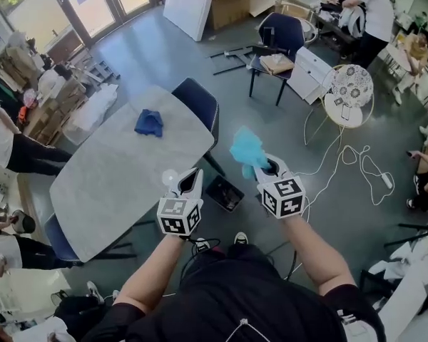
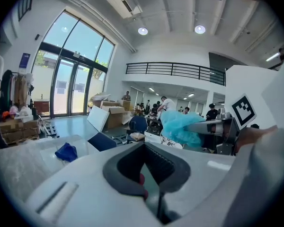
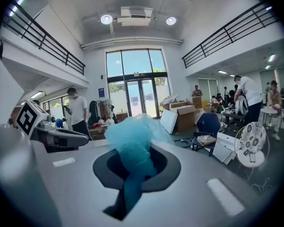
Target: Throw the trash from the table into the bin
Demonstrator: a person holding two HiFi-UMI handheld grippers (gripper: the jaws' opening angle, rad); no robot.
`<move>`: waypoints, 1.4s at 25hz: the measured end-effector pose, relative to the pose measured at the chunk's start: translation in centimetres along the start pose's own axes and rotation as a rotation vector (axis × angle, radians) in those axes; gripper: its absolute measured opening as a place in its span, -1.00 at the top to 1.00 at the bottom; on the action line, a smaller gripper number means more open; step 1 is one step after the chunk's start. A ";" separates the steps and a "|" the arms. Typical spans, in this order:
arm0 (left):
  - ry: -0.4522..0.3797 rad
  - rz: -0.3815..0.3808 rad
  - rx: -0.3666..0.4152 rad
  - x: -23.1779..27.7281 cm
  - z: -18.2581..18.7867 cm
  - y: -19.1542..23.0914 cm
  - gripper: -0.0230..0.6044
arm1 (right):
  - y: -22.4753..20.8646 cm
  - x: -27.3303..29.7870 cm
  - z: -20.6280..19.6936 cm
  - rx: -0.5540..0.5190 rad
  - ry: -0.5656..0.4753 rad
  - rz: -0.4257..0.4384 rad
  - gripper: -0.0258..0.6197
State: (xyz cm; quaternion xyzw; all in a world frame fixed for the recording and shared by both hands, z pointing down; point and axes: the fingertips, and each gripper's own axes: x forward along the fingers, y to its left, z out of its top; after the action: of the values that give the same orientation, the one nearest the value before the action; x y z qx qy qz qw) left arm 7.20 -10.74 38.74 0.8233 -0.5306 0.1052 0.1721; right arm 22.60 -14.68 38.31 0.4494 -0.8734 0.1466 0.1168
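Note:
A crumpled teal piece of trash sticks up from my right gripper, which is shut on it; in the right gripper view the teal trash fills the gap between the jaws. My left gripper is shut and holds nothing, hovering off the near right edge of the grey table. A small black bin stands on the floor between and below the two grippers. A crumpled blue piece of trash lies on the far end of the table, and the same blue trash shows in the left gripper view.
A dark blue chair stands at the table's far right corner. White cables trail over the floor to the right, near a round white side table. People sit or stand along the left edge and at the back right.

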 end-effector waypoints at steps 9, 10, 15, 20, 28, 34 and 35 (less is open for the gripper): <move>0.062 -0.031 -0.058 -0.7 -5.0 2.4 0.93 | 1.3 2.2 -5.2 0.008 0.047 -0.020 0.80; 0.069 -0.022 -0.064 -0.6 -5.6 2.8 0.93 | 1.3 2.5 -6.0 0.010 0.056 -0.020 0.80; 0.107 0.009 -0.082 -0.2 -9.0 5.7 0.93 | 1.6 5.4 -11.0 0.004 0.116 -0.027 0.80; 0.159 0.048 -0.118 1.1 -14.3 8.1 0.93 | 0.9 8.8 -17.7 0.021 0.177 -0.022 0.80; 0.216 0.108 -0.188 3.7 -23.5 11.8 0.93 | 0.1 14.5 -32.1 0.085 0.333 -0.034 0.80; 0.274 0.138 -0.243 5.5 -31.6 13.5 0.93 | -0.9 19.1 -43.0 0.103 0.433 -0.032 0.80; 0.286 0.140 -0.251 5.9 -33.0 13.6 0.93 | -1.1 19.7 -44.9 0.107 0.453 -0.030 0.80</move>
State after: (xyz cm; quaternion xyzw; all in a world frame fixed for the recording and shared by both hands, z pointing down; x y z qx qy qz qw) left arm -2.40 -7.76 73.47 0.7330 -0.5657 0.1658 0.3393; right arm 15.57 -13.88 86.87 0.4234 -0.8091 0.2881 0.2881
